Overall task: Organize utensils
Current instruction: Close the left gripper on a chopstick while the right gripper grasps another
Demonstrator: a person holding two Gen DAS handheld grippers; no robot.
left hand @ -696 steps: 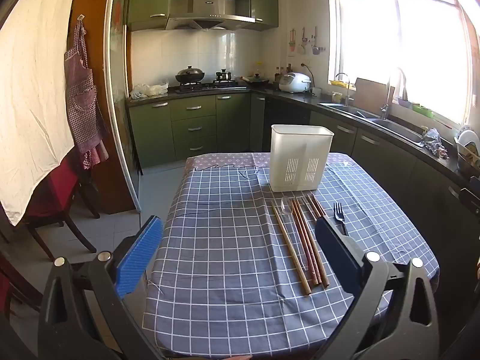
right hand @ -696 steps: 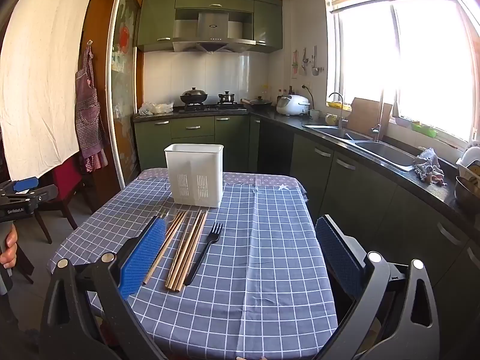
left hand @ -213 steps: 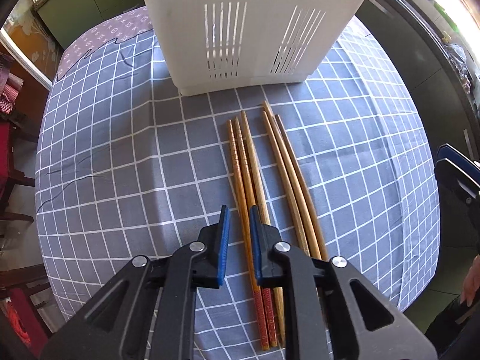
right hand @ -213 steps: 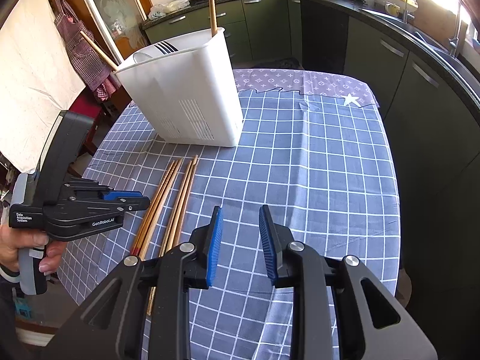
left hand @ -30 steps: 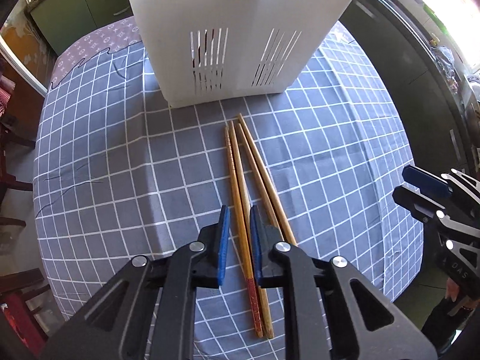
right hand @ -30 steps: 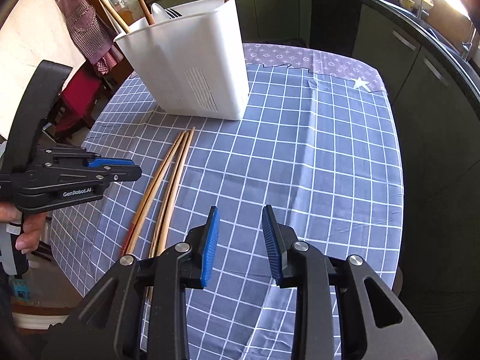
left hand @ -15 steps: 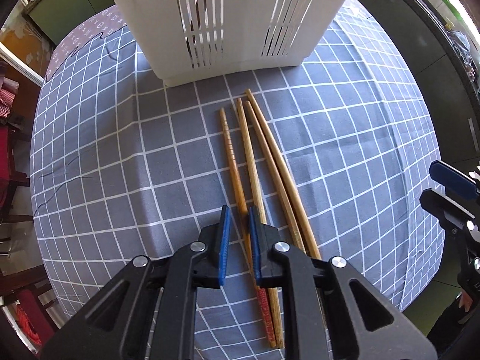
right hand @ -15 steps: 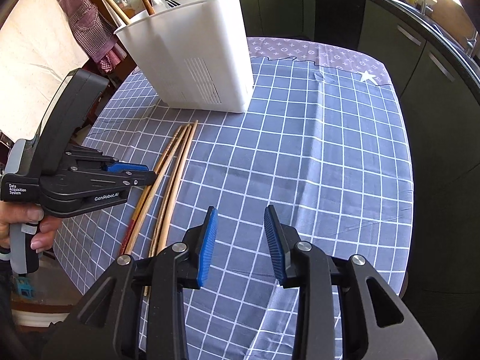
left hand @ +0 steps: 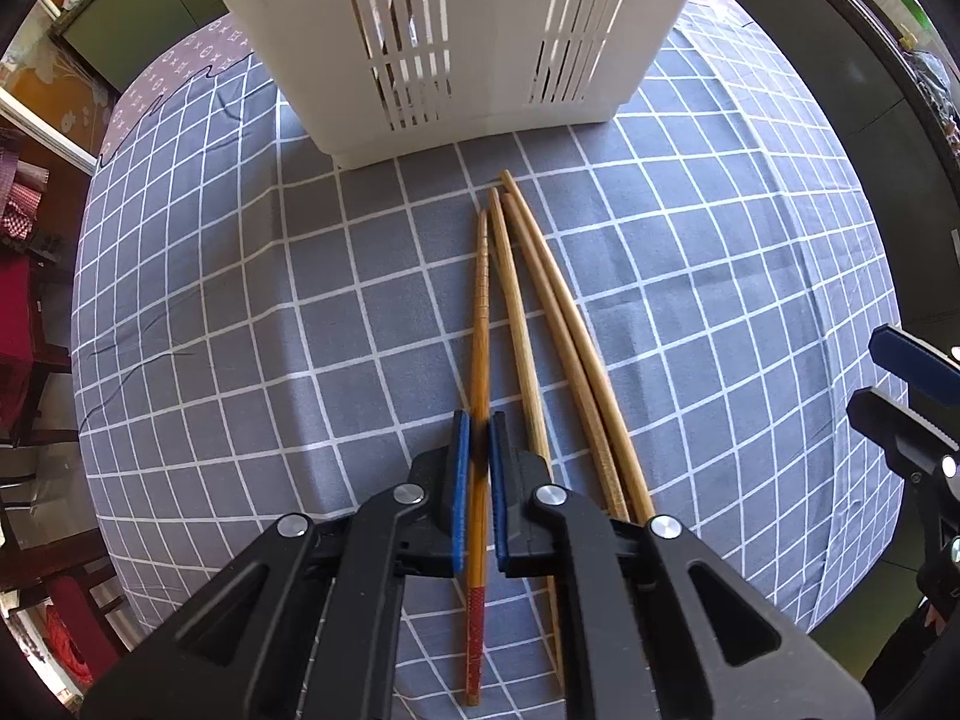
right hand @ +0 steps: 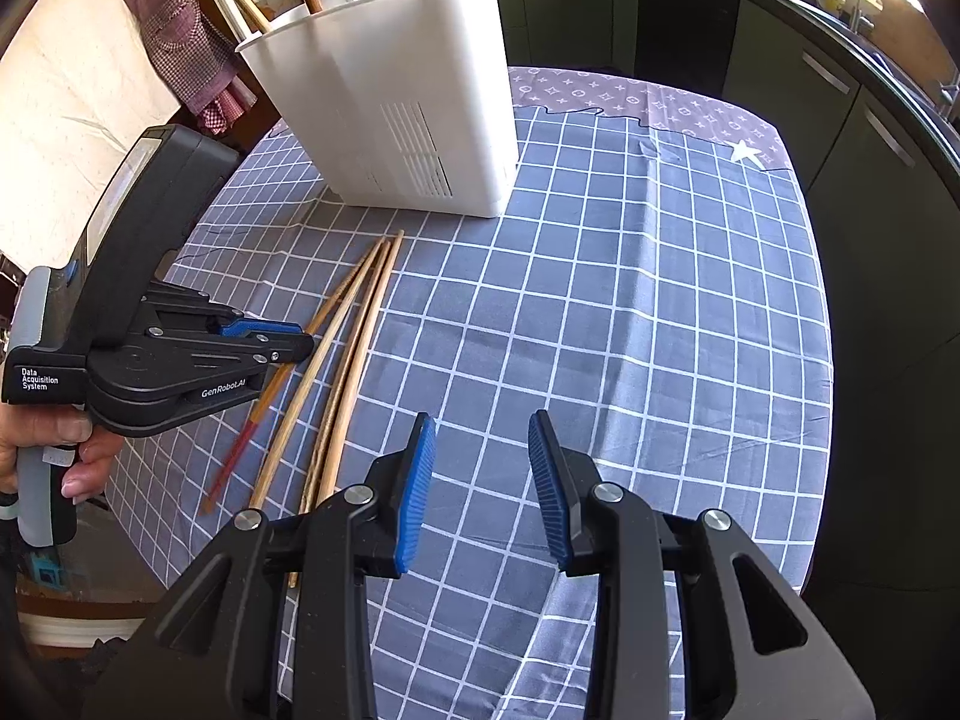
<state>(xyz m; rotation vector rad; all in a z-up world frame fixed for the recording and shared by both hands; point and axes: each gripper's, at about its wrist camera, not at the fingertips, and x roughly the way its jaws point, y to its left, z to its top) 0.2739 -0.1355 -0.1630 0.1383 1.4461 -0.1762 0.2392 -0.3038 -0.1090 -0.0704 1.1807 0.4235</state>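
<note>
Lowered since a second ago, left hand-held gripper [left hand: 474,441] has just clamped the slim red-ended wooden chopstick [left hand: 480,324], tip toward the slotted white plastic caddy [left hand: 480,30]; right hand-held gripper [right hand: 480,450] hangs open, empty.

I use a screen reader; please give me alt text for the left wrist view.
The left gripper has just closed its blue-padded jaws on a red-tipped wooden chopstick lying on the grey checked tablecloth. Three plain wooden chopsticks lie beside it, before a white slotted plastic utensil holder.

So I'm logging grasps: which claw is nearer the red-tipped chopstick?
Left. The left claw is shut on the red-tipped chopstick; the right claw hangs open over bare tablecloth beside it.
</note>
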